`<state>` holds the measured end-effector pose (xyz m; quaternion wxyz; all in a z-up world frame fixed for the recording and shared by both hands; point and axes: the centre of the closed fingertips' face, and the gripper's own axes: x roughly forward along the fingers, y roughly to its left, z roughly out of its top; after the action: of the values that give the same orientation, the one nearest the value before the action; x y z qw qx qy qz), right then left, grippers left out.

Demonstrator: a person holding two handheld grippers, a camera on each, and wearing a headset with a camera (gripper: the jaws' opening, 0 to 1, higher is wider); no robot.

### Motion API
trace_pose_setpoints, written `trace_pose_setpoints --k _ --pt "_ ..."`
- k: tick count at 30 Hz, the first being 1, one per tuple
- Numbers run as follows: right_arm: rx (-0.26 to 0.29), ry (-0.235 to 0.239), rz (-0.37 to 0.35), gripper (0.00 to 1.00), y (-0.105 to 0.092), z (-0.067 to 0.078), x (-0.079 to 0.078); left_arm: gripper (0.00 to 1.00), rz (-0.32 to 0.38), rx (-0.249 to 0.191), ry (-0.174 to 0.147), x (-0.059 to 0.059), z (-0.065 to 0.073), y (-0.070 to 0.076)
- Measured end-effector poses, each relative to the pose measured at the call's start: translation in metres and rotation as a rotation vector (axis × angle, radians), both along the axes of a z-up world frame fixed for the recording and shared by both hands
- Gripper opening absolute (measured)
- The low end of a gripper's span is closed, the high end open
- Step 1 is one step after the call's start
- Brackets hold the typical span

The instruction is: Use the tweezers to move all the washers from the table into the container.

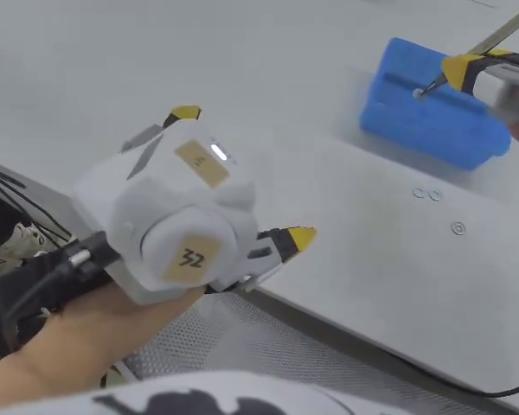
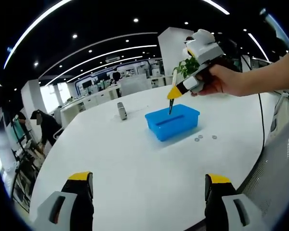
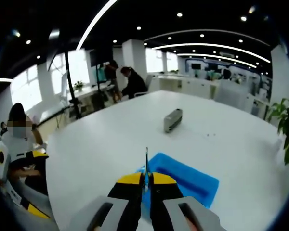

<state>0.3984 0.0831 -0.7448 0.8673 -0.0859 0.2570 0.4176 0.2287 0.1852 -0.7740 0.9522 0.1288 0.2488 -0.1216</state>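
Washers: three washers (image 1: 433, 195) lie flat on the white table (image 1: 329, 199) at the right of the head view. Two are side by side and the third (image 1: 458, 228) is a little lower and further right. All three are apart from the container.
Washers in the left gripper view: the washers (image 2: 200, 137) are seen right of centre, on the table (image 2: 125, 159) near the container's lower right corner.
Container: a blue container (image 1: 432, 125) with an open top is set on the table at the upper right of the head view. It is seen near the centre of the left gripper view (image 2: 173, 124) and at the bottom centre of the right gripper view (image 3: 188, 180).
Tweezers: metal tweezers (image 1: 500, 35) are held slanted, with the tip lowered over the container's opening (image 2: 170, 107). Whether a washer is gripped at the tip cannot be told.
Right gripper: the right gripper (image 1: 457, 71) is clamped on the tweezers (image 3: 146, 166), its yellow-tipped jaws (image 3: 145, 180) pressed together. In the left gripper view it (image 2: 173, 92) is held by a hand (image 2: 221, 79) above the container.
Left gripper: the left gripper (image 1: 242, 173) is held by a hand (image 1: 78, 328) at the lower left of the head view, over the table's near edge and well apart from the washers. Its jaws (image 2: 148, 179) are spread wide apart.
Grey box: a small grey box (image 3: 173, 120) stands on the table (image 3: 111, 139) above the container, at the centre of the right gripper view.
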Motion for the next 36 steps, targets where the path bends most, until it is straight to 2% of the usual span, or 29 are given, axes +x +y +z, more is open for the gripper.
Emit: trace_pose_setpoints --k 5,9,12,14,23,35,36 --pt "-0.017 0.016 -0.009 0.01 -0.001 -0.017 0.017 0.99 0.001 0.005 0.002 0.000 -0.001 0.001" --pt "-0.044 0.014 -0.003 0.01 0.002 -0.029 0.022 0.99 0.002 0.008 0.005 -0.001 -0.002 0.001" --pt "-0.065 0.023 0.000 0.01 0.003 -0.041 0.029 0.99 0.010 0.012 -0.005 0.000 -0.001 0.003" --pt "-0.072 0.026 -0.001 0.01 0.004 -0.046 0.028 0.99 0.013 0.009 -0.006 0.000 0.000 0.004" --pt "-0.106 0.028 0.006 0.01 0.007 -0.060 0.034 0.98 0.015 0.019 -0.004 0.000 -0.001 0.005" --pt "-0.130 0.037 0.014 0.02 0.007 -0.072 0.031 0.98 0.015 0.025 0.000 0.000 -0.002 0.006" --pt "-0.115 0.024 0.010 0.02 0.008 -0.071 0.031 0.98 0.015 0.026 0.001 0.000 -0.002 0.006"
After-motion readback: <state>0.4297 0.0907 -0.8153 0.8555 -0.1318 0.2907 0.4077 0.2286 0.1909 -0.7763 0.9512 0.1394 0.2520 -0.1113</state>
